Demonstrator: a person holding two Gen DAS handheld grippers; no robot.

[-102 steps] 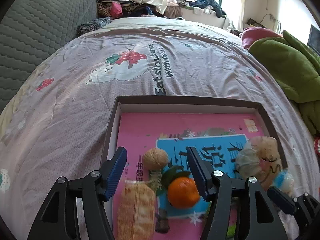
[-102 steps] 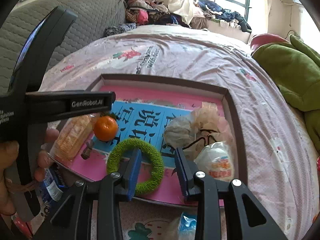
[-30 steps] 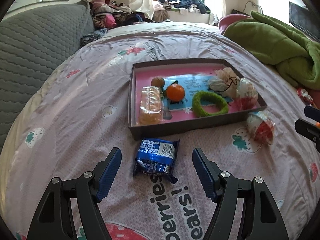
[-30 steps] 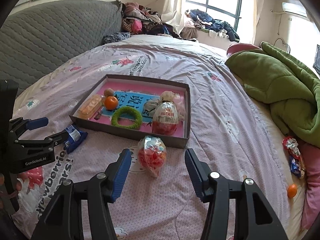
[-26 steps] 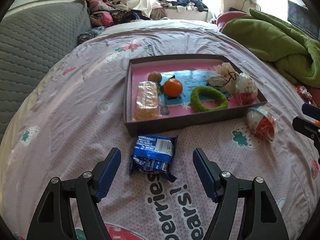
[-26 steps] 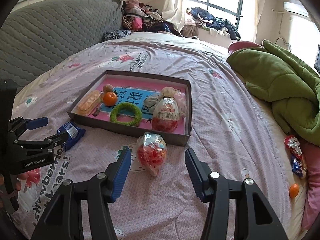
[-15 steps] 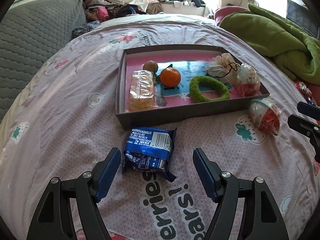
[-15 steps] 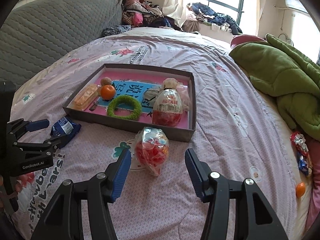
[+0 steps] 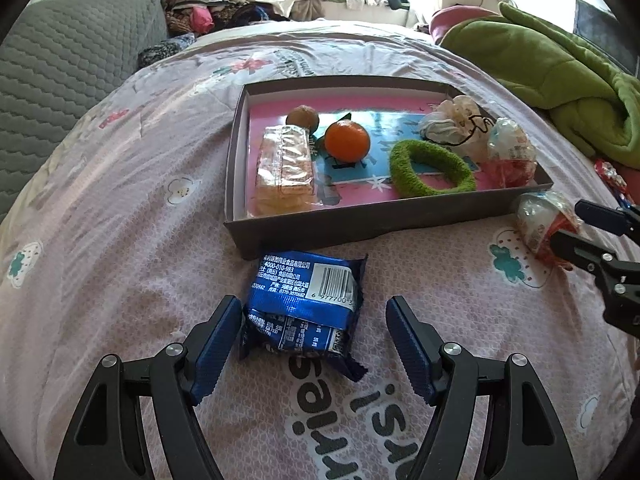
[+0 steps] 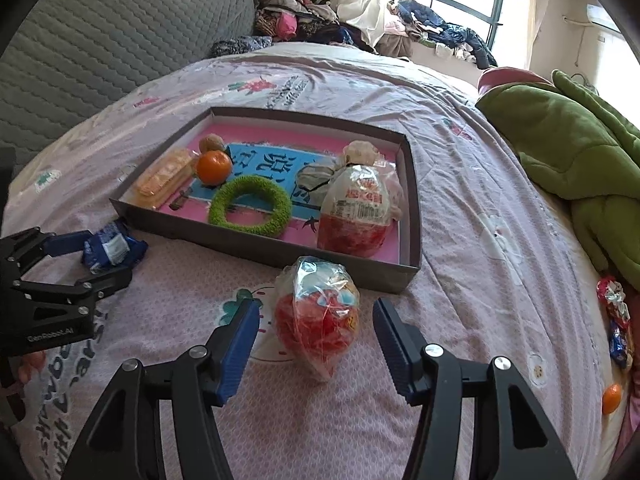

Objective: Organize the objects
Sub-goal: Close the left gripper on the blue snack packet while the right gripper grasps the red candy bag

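A shallow dark box (image 9: 360, 222) (image 10: 248, 249) with a pink lining sits on the bed. It holds a cracker pack (image 9: 284, 168), a walnut (image 9: 304, 117), an orange (image 9: 346, 141), a green ring (image 9: 430, 168), a cloth pouch (image 9: 452, 124) and a wrapped egg toy (image 10: 356, 212). A blue snack packet (image 9: 304, 304) (image 10: 112, 246) lies on the sheet before the box; my open left gripper (image 9: 314, 344) straddles its near end. A second wrapped egg toy (image 10: 318, 320) (image 9: 544, 226) lies at the box's near right corner, between the open fingers of my right gripper (image 10: 312, 344).
A green blanket (image 10: 576, 152) is heaped on the right. Loose candies (image 10: 616, 320) and a small orange (image 10: 611, 398) lie by the bed's right edge. A grey quilted headboard (image 10: 100, 52) is at the left, and clothes are piled by the window (image 10: 432, 24).
Both grippers moved forward and down toward the bed. The blue packet now lies between the left fingers and the egg toy between the right fingers. Both stay open.
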